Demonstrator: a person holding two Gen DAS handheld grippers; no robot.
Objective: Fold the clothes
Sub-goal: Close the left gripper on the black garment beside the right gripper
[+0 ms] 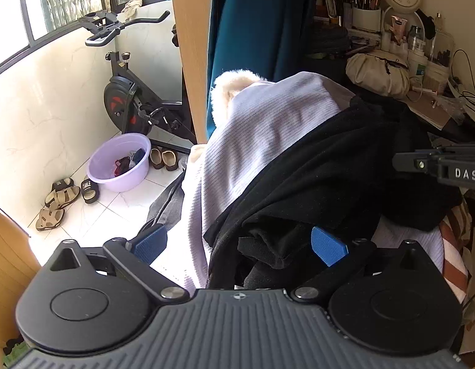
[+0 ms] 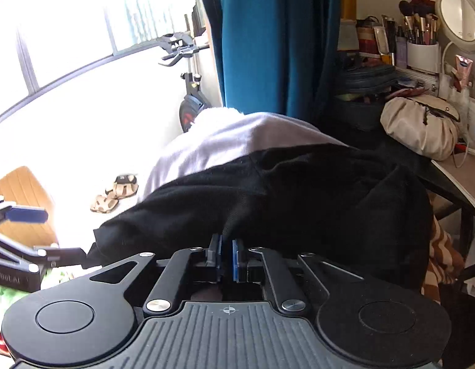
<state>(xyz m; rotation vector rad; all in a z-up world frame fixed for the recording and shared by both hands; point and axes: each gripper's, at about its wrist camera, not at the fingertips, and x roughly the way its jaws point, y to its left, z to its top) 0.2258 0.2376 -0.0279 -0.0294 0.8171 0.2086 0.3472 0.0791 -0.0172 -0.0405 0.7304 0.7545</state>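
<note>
A black garment [image 1: 323,178] lies draped over a pale lilac ribbed garment [image 1: 252,141] on a heap of clothes. My left gripper [image 1: 240,243] is open, its blue pads either side of the black garment's bunched near edge. It also shows at the left edge of the right wrist view [image 2: 25,233]. My right gripper [image 2: 226,255] is shut on a fold of the black garment [image 2: 283,190], pinched between the blue pads. Its body shows at the right edge of the left wrist view [image 1: 443,166].
A teal curtain [image 1: 262,24] hangs behind the heap. A cluttered vanity desk [image 1: 428,107] with a beige bag [image 1: 378,73], brushes and a mirror stands on the right. On the left floor are an exercise bike [image 1: 129,98], a purple basin [image 1: 120,160] and sandals [image 1: 57,200].
</note>
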